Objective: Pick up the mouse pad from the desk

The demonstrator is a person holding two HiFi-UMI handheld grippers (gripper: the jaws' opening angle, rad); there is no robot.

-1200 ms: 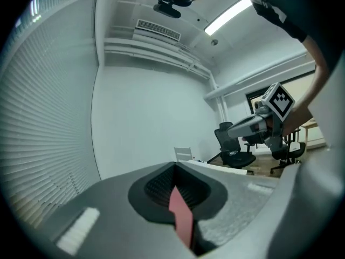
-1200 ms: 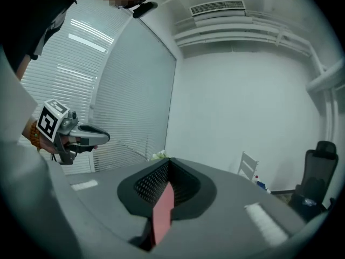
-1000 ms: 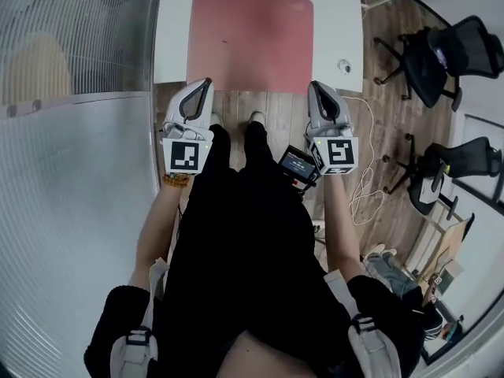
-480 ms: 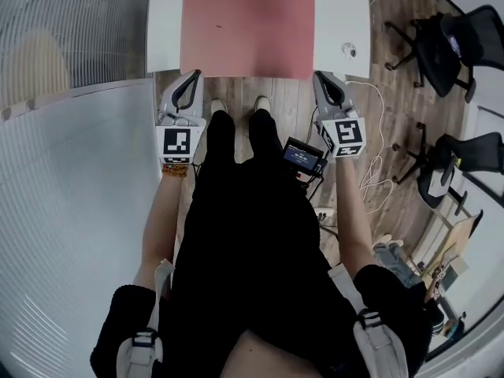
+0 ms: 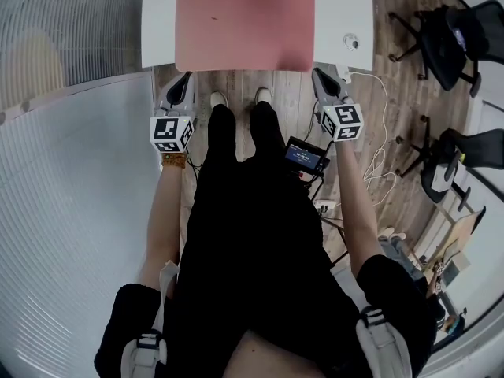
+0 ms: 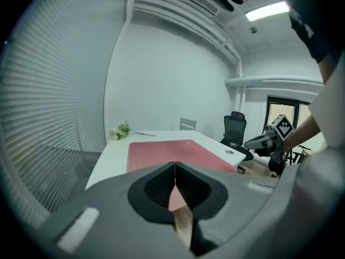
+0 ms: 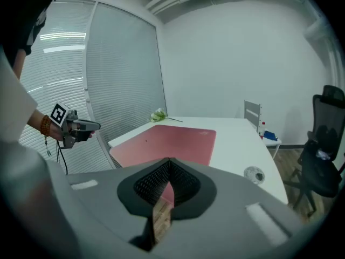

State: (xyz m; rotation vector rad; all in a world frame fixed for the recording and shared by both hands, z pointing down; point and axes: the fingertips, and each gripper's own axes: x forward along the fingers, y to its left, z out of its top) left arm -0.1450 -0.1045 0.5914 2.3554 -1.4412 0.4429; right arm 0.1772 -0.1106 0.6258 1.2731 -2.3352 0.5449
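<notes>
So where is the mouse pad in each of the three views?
Head view: pad, top centre.
Left gripper view: pad, near the middle.
Right gripper view: pad, just left of the middle.
Shared landmark: the white desk under it.

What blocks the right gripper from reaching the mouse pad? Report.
Probably nothing, so yes: the right gripper hangs just off the front edge of the desk, near a corner of the mouse pad, with nothing between them. Its jaws are shut and would need opening first.
</notes>
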